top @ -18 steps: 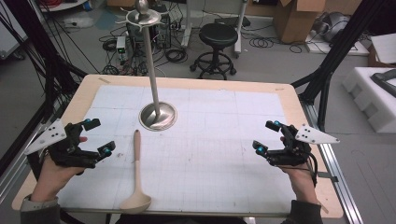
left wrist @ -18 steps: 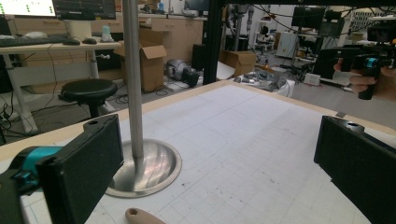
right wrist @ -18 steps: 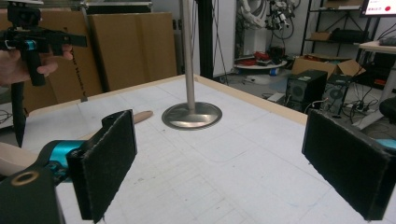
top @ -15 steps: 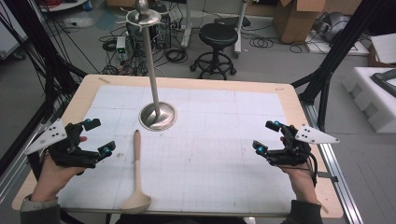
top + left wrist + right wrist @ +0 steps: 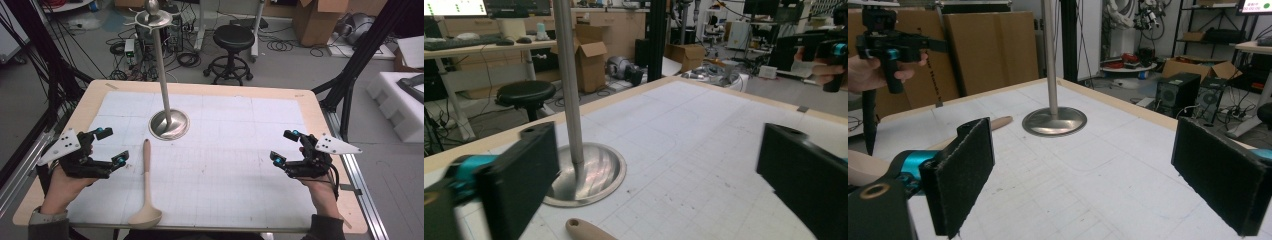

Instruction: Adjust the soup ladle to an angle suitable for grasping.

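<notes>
The ladle (image 5: 145,200) lies flat on the surface (image 5: 225,165), its bowl toward the person (nothing in it that I can make out), handle tip just short of the stand (image 5: 169,124). The left tongs (image 5: 111,146) hover close beside the handle, jaws spread wide and gripping nothing; the right tongs (image 5: 285,146) hang well apart, likewise released. Nothing has shifted since a moment ago.

Open mat between the grippers; only the metal stand (image 5: 169,122) and wooden ladle (image 5: 146,192) seemingly obstruct.
</notes>
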`<state>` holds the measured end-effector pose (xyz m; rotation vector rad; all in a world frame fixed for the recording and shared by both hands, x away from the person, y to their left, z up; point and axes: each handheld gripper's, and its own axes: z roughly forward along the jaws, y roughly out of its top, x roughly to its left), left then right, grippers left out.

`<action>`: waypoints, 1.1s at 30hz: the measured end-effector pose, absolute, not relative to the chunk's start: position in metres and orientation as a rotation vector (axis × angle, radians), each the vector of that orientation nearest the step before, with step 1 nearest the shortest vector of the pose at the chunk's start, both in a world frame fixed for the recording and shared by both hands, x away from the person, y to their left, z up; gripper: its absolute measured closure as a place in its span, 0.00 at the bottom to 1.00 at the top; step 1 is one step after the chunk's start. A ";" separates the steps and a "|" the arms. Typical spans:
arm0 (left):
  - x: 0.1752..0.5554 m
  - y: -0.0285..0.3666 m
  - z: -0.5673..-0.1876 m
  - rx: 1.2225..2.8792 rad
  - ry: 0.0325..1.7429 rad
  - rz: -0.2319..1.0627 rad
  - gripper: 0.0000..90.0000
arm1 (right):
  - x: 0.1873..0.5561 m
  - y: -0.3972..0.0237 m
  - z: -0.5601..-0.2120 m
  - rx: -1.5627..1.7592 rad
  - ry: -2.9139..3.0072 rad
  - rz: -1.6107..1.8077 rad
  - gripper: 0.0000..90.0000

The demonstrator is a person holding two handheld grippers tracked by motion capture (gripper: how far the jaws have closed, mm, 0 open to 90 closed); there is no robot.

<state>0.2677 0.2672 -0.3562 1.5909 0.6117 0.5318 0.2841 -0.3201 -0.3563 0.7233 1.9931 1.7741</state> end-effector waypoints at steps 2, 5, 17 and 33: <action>0.268 0.267 -0.357 1.585 0.615 0.534 0.16 | 0.284 -0.320 -0.356 0.723 1.992 1.776 0.10; 0.270 0.266 -0.360 1.580 0.617 0.519 0.30 | 0.284 -0.319 -0.357 0.723 1.999 1.774 0.10; 0.273 0.263 -0.372 1.600 0.628 0.558 0.94 | 0.283 -0.315 -0.359 0.699 2.042 1.762 0.10; 0.292 0.264 -0.405 1.737 0.687 0.489 1.00 | 0.283 -0.313 -0.359 0.689 2.056 1.758 0.10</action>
